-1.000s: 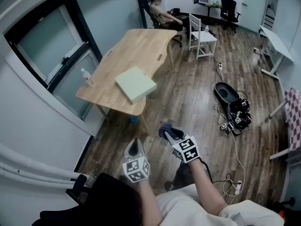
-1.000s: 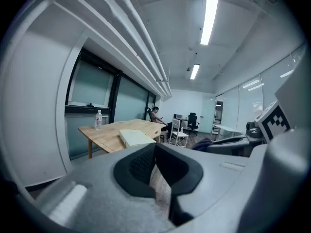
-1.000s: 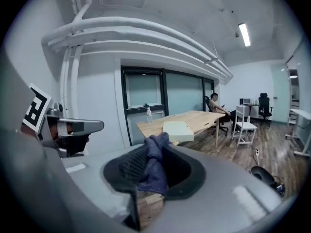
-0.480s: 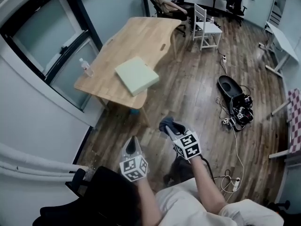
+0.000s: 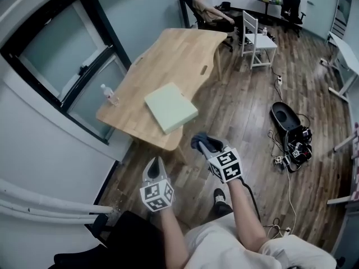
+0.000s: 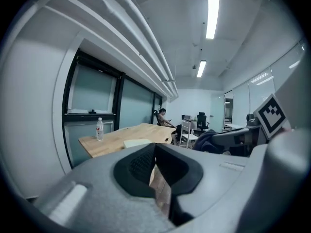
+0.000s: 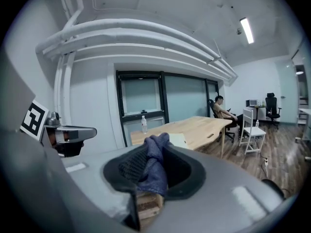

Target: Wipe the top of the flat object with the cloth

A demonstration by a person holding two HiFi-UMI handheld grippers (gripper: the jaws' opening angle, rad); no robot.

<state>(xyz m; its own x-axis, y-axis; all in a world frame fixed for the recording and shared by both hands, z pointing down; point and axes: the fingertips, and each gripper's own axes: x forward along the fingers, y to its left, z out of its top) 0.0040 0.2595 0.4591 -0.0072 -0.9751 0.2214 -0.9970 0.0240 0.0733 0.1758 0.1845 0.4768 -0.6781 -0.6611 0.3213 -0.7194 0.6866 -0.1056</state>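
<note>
While both tongs hang over the wooden floor (image 5: 241, 111) short of the table (image 5: 178, 49), a water bottle (image 5: 106, 93) stands upright near the table's left edge, apart from the only other thing on it. The left tongs (image 5: 156, 166) are pressed together with nothing between them, pointing toward the table's near end. Ahead of them and a little to the right lies the flat object (image 5: 171, 107), a pale green pad resting flat on the table close to its near edge. One corner seems to reach that edge, though the head view is too small to be sure. The pad lies well apart from both tongs, which touch neither it nor the table. The right tongs (image 5: 203, 144) sit slightly farther forward than the left, pinching a dark blue cloth (image 5: 196, 142) that bunches up out of their pads, with the pad beyond it on the table. Farther right, a white chair (image 5: 259, 38) stands past the table's far end, and a tangle of cables (image 5: 296, 147) lies on the floor.
</note>
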